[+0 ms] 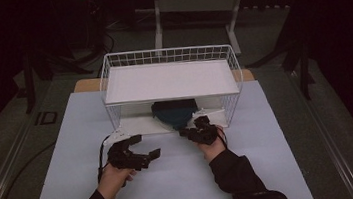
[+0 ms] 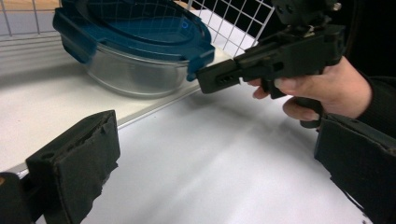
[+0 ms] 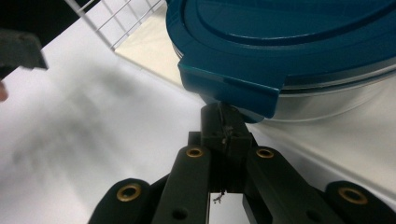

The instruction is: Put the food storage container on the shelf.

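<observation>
While the glass food box (image 2: 135, 51) with the blue lid (image 3: 289, 42) is sitting on the bottom shelf of the white wire rack (image 1: 170, 82), right at the front edge of that rack, the person is working to get it out. The box is tucked under the rack's top shelf, so a gripper has to come in low from the front.

The right gripper (image 3: 224, 122) is reaching to the box at the front of the rack. Its jaws are pressed together, and their tips are sitting just under the blue lid's side clip (image 3: 233, 91). It looks like they are pinching the clip's bottom edge or touching it, maybe to pull the box forward, but the grip itself is hard to see.

The left gripper (image 1: 145, 148) is waiting on the white table (image 1: 173, 180), near the rack's front left corner. Its jaws are standing wide apart and are holding nothing.
</observation>
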